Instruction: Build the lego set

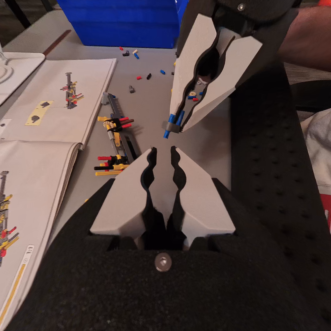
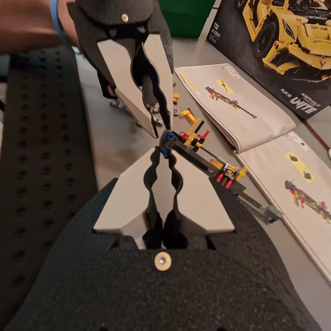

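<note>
My right gripper (image 2: 164, 150) is shut on a small grey connector with blue pins (image 2: 167, 141). In the left wrist view the right gripper (image 1: 179, 129) comes in from the upper right and holds that connector (image 1: 170, 126) just above the table. My left gripper (image 1: 163, 147) is open and empty, its tips a short way below the connector. In the right wrist view the left gripper (image 2: 162, 132) points down at the connector from above. The long grey assembly with yellow, red and black parts (image 1: 118, 136) lies on the table left of both grippers; it also shows in the right wrist view (image 2: 206, 164).
An open instruction booklet (image 1: 62, 100) lies left of the assembly. Loose small pieces (image 1: 143, 75) are scattered behind it, before a blue bin (image 1: 125, 21). A white tray (image 1: 18, 68) is at far left. The set's box (image 2: 286, 44) and a green bin (image 2: 184, 18) stand at the back. Only a small space, under 4 cm, lies between the two pairs of fingers.
</note>
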{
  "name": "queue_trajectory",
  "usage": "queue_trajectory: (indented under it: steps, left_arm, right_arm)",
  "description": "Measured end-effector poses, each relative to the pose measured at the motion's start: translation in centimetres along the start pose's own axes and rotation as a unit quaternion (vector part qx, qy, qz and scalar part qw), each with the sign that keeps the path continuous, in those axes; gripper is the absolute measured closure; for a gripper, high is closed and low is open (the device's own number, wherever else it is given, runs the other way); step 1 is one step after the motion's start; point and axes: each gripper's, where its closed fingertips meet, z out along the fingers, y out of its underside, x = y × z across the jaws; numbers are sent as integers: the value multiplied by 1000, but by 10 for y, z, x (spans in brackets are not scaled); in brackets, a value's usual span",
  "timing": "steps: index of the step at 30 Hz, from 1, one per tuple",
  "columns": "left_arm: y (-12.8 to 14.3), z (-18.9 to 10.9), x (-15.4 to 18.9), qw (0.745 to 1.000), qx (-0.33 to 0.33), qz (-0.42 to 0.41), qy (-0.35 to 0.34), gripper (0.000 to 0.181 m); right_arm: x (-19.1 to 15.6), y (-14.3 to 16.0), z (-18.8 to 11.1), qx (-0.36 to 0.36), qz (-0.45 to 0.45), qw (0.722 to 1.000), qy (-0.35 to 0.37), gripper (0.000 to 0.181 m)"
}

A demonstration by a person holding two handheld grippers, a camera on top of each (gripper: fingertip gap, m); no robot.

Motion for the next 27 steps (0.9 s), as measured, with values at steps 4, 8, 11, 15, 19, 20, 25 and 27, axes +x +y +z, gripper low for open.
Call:
queue_trajectory:
  steps: [4, 8, 11, 15, 19, 20, 25, 27]
  left_arm:
    - [-1, -3, -3, 998, -6, 52, -36, 166]
    - [-4, -4, -1, 996, -3, 73, -43, 167]
    - [-1, -3, 2, 996, -13, 82, -38, 174]
    - [-2, -3, 2, 995, -5, 91, -43, 177]
    - [-1, -5, 1, 994, -11, 93, -53, 172]
    - [-1, -5, 1, 994, -11, 97, -54, 171]
    - [-2, -4, 0, 992, -4, 110, -62, 178]
    - [-7, -6, 0, 993, 13, 100, -58, 178]
  right_arm:
    - [-1, -5, 4, 14, 57, 998, -21, 173]
    - [-6, -4, 9, -2, 37, 999, -22, 173]
    - [-9, -4, 10, -11, 18, 1000, -21, 173]
    - [-10, -4, 10, -19, 13, 999, -24, 173]
    - [-10, 2, 12, -39, -1, 999, -17, 173]
    - [-10, 3, 12, -42, 0, 999, -17, 173]
    - [-9, 3, 12, -43, 8, 999, -19, 173]
    - [-8, -1, 10, -34, 20, 999, -25, 173]
